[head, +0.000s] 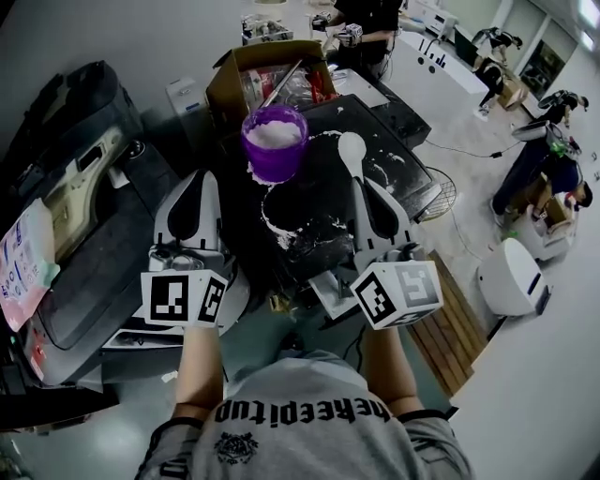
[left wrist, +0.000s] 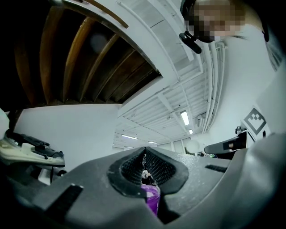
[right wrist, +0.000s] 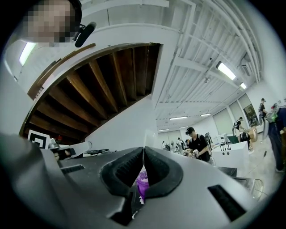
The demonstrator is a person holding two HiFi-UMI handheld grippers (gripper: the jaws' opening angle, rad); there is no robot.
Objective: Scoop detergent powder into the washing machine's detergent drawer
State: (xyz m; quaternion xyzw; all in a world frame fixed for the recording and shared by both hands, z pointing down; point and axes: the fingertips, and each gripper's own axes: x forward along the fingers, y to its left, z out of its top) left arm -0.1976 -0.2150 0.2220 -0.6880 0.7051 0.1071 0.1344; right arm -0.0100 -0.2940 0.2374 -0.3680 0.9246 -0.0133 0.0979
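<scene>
A purple cup (head: 274, 141) full of white detergent powder stands on a black top (head: 323, 220) smeared with spilled powder. To its right a white spoon (head: 351, 148) has its bowl level with the cup, about a hand's width away. My right gripper (head: 360, 185) is shut on the spoon's handle, which shows as a thin white edge (right wrist: 144, 154) between the pads. My left gripper (head: 198, 178) hovers left of the cup, shut with nothing in it. The cup (left wrist: 152, 197) shows below the left gripper (left wrist: 144, 163), and below the right gripper (right wrist: 143, 169) as a purple patch (right wrist: 143, 184).
An open cardboard box (head: 246, 67) stands just behind the cup. A dark machine with a beige panel (head: 82, 183) lies at the left. A wooden pallet (head: 448, 323) and a white round appliance (head: 511, 277) are on the right. A person (head: 367, 23) works at the back.
</scene>
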